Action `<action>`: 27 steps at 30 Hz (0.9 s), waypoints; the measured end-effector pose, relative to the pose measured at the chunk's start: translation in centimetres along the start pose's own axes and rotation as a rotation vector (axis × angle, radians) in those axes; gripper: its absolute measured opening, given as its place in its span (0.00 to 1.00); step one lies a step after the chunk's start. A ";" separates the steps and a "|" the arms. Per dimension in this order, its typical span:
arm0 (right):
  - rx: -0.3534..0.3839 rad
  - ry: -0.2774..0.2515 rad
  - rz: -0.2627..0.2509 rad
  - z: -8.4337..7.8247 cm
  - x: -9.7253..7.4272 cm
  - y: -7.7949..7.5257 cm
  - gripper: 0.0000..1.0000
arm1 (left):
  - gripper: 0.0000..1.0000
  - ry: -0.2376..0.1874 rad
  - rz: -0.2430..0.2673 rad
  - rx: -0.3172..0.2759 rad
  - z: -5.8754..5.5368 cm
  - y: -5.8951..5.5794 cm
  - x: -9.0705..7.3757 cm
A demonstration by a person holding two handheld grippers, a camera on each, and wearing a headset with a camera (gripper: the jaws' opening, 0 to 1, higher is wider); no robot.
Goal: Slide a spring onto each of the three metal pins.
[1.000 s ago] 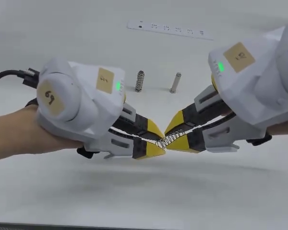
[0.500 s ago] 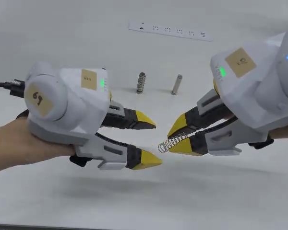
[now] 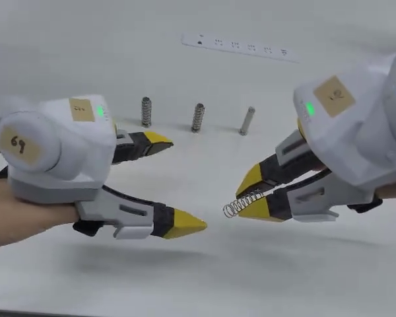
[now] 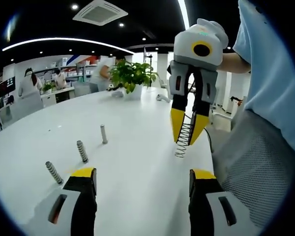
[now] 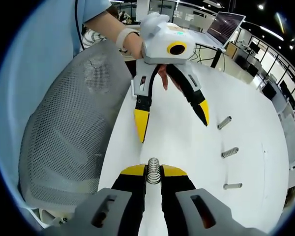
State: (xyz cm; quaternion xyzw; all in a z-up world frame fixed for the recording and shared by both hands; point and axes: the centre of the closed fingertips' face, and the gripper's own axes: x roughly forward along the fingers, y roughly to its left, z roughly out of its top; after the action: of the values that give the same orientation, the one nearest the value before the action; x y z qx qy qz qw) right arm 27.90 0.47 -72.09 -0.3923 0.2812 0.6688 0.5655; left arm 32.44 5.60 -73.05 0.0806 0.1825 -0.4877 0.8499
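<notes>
Table [image 3: 204, 277] is open before the bare pin [image 3: 247, 121]; 2 sprung pins [image 3: 198, 117] stand beside.

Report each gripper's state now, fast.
Left gripper: open, holding nothing.
Right gripper: shut on the spring.

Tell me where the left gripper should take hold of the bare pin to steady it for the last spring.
I'd grip the bare pin low on its shaft, with the left gripper coming from the person's side. It stands upright, its top must stay free for the spring in the right gripper, and a sprung pin stands beside it.
</notes>
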 end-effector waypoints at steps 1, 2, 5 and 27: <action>0.002 0.001 0.000 -0.1 0.0 -0.1 0.08 | 0.80 0.002 0.024 -0.008 -0.1 0.5 -0.2; 0.001 0.002 -0.001 -0.1 0.0 -0.1 0.08 | 0.84 0.006 0.039 -0.017 -0.3 0.7 -0.3; 0.007 0.004 -0.002 -0.4 -0.2 -0.4 0.08 | 0.93 -0.003 0.084 -0.037 -0.5 1.6 -0.7; 0.001 0.098 -0.095 -3.2 -3.5 -9.9 0.08 | 0.98 0.032 0.238 -0.106 -3.4 4.6 -4.0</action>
State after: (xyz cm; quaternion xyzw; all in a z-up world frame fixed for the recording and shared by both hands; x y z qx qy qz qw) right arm 38.40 -1.97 -70.18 -0.4373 0.2900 0.6211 0.5822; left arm 33.78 12.16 -74.80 0.0644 0.2107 -0.3717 0.9018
